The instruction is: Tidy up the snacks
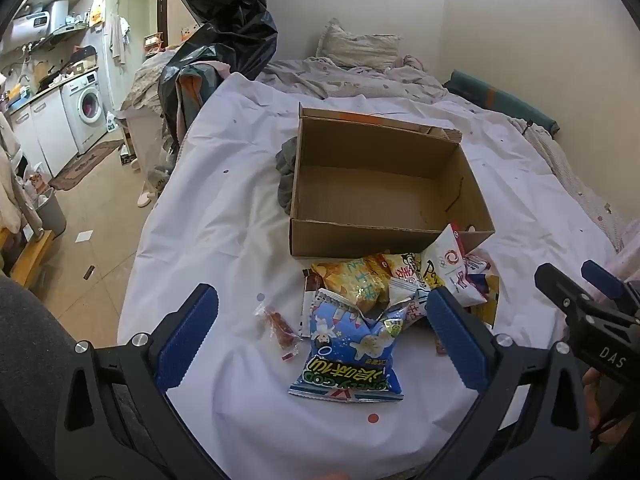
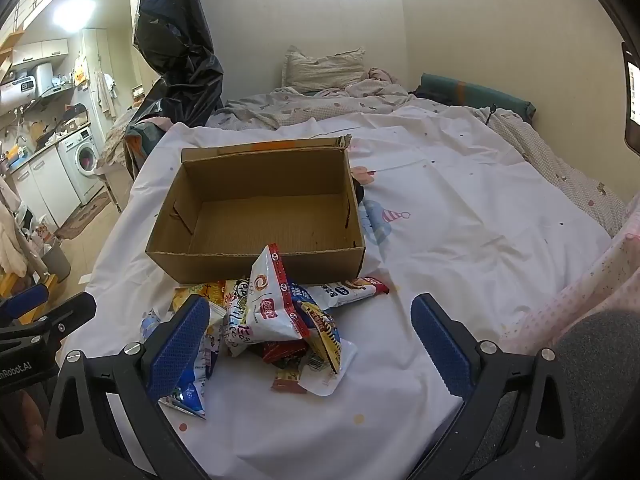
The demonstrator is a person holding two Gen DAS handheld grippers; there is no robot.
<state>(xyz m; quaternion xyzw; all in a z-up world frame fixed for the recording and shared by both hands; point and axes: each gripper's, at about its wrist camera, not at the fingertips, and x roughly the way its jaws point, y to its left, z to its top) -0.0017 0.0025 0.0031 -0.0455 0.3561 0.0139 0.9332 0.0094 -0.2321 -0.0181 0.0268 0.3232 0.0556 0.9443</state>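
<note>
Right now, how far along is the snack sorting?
Nothing looks done: the cardboard box is empty. Nothing is in hand; the left gripper and right gripper hover with jaws open over the snack pile. Left: every packet, including the blue popcorn bag and the small candy.

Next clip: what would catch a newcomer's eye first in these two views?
The open cardboard box, nothing inside it, sits in the middle of the white bedsheet. Just in front of it lies a bright heap of snack packets, with a blue packet nearest the left claw. Both the left claw and the right claw stand wide open above the bed, holding nothing.
</note>
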